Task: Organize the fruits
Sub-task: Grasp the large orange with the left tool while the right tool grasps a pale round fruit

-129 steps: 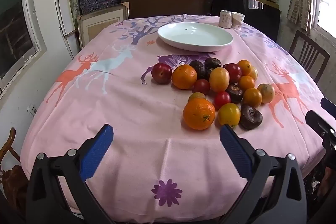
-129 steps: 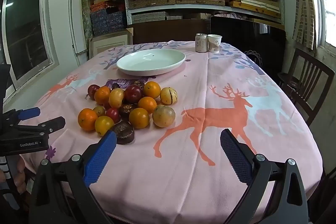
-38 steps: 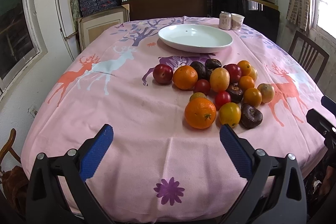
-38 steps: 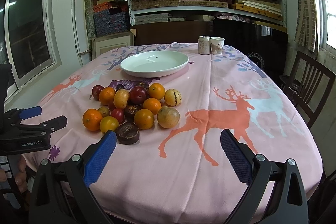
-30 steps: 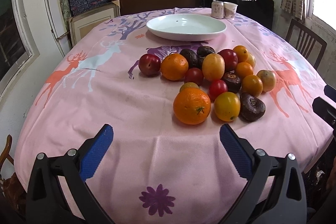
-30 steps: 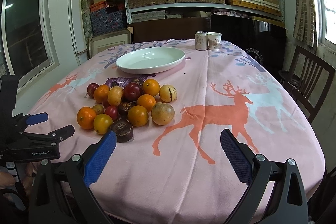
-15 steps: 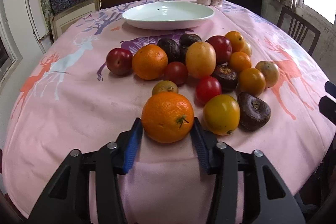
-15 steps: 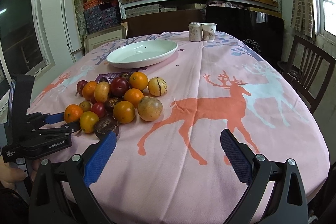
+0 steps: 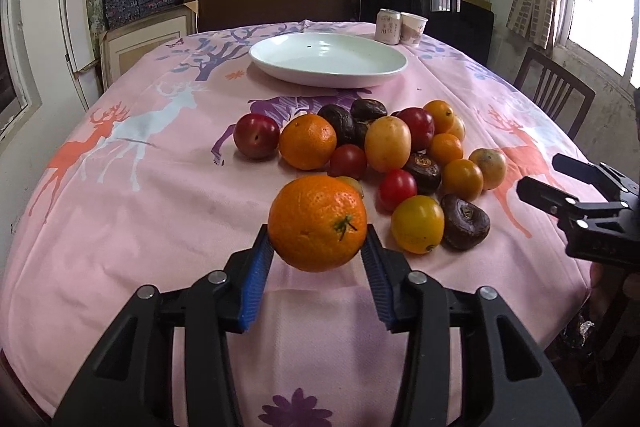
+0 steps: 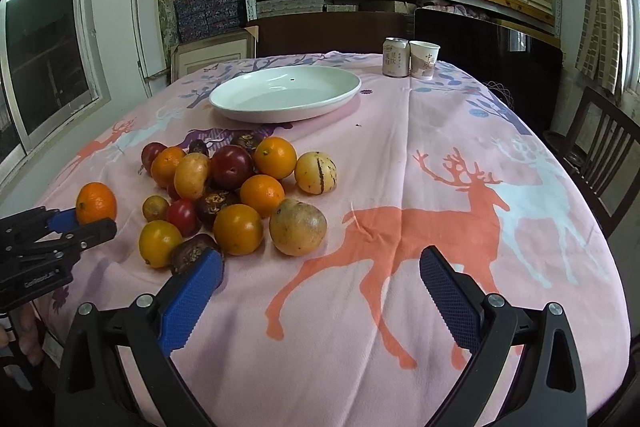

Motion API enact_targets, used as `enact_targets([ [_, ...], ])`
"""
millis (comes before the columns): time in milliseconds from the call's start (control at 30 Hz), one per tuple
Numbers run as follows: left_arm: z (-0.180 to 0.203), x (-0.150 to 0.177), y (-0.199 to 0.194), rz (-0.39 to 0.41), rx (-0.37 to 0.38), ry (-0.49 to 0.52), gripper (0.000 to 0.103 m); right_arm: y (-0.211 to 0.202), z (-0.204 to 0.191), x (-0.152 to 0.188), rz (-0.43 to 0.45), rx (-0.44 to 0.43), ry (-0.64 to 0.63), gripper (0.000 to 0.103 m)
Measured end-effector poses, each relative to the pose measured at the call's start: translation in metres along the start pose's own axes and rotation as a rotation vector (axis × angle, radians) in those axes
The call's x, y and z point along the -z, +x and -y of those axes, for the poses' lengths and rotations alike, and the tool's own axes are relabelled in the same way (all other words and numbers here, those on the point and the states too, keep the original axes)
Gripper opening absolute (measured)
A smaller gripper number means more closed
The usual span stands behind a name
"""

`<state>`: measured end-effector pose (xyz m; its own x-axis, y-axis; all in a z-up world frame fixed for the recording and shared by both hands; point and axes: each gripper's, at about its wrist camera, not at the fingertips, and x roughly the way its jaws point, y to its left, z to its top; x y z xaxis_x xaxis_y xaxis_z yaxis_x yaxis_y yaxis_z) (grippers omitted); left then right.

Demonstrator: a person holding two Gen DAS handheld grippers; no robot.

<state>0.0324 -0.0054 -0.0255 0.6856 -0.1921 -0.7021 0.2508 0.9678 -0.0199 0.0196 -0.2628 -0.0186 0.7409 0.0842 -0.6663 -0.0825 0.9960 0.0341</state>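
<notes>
My left gripper [image 9: 318, 259] is shut on a large orange [image 9: 317, 223] and holds it a little above the pink tablecloth, in front of the fruit pile [image 9: 384, 155]. The pile holds oranges, red plums, yellow fruits and dark brown fruits. An empty white plate [image 9: 328, 61] sits behind the pile. In the right wrist view the held orange [image 10: 96, 203] and the left gripper [image 10: 86, 223] show at the left. My right gripper [image 10: 320, 279] is open and empty, low over the cloth to the right of the pile [image 10: 236, 191]; it also shows in the left wrist view [image 9: 560, 183].
A drink can [image 10: 396, 57] and a paper cup [image 10: 425, 59] stand at the table's far edge, right of the plate [image 10: 286, 93]. A wooden chair [image 10: 600, 147] stands at the right. Shelves of boxes line the back wall.
My left gripper moved in, closed on the front orange and lifted it off the cloth. My right gripper moved slightly closer to the table and stayed open.
</notes>
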Motion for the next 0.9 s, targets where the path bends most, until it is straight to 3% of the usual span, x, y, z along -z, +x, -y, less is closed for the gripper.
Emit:
enact_targets([
  [133, -0.006, 0.001, 0.0, -0.003, 0.003, -0.009, 0.044, 0.021, -0.001, -0.007, -0.068, 0.011, -0.026, 0.077],
  [300, -0.009, 0.001, 0.001, -0.002, 0.005, -0.01, 0.044, 0.033, -0.008, -0.015, -0.119, -0.016, -0.04, 0.077],
  [433, -0.01, 0.0, 0.002, -0.003, 0.005, -0.009, 0.044, 0.042, -0.008, -0.026, -0.143, 0.014, -0.053, 0.077],
  [500, -0.011, -0.001, 0.002, -0.002, 0.002, -0.011, 0.044, 0.048, -0.002, -0.029, -0.173, -0.016, -0.022, 0.077],
  [567, -0.013, -0.002, 0.002, 0.0, -0.002, -0.016, 0.044, 0.051, 0.002, -0.031, -0.198, -0.073, 0.003, 0.067],
  [633, -0.014, -0.003, 0.002, 0.001, -0.002, -0.023, 0.044, 0.053, 0.003, -0.032, -0.217, -0.162, 0.033, 0.043],
  [667, -0.015, -0.003, 0.001, 0.003, -0.001, -0.024, 0.044, 0.051, 0.003, -0.032, -0.215, -0.16, 0.033, 0.04],
  [900, -0.017, -0.008, -0.005, 0.021, 0.003, -0.026, 0.044, 0.03, 0.008, -0.029, -0.153, -0.237, 0.068, 0.04],
])
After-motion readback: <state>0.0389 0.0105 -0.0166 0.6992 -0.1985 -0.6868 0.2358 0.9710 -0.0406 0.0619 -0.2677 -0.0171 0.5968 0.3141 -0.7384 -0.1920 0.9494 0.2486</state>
